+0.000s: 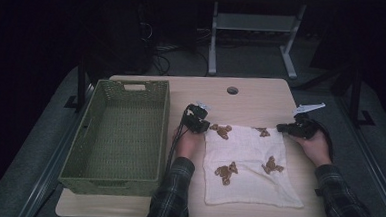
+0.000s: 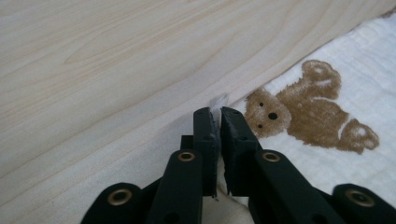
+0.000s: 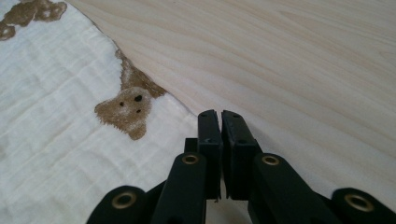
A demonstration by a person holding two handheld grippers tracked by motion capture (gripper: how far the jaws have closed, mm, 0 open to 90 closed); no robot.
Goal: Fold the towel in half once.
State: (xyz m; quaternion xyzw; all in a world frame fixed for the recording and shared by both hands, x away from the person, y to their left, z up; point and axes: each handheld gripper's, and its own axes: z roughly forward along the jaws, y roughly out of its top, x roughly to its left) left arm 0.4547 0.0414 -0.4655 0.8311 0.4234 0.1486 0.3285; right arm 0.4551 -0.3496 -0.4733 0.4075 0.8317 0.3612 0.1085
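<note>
A white cloth printed with brown teddy bears lies flat on the wooden table. My left gripper sits at the cloth's far left corner. In the left gripper view, my gripper is shut on that corner, and a bit of white cloth pokes out past the tips beside a bear. My right gripper is at the far right corner. In the right gripper view, its jaws are shut where the edge of the cloth meets them, close to a bear's head.
A green woven basket stands empty on the table's left side, close to my left hand. A round cable hole lies in the table's far edge. Beyond the table are another desk's white legs and dark floor.
</note>
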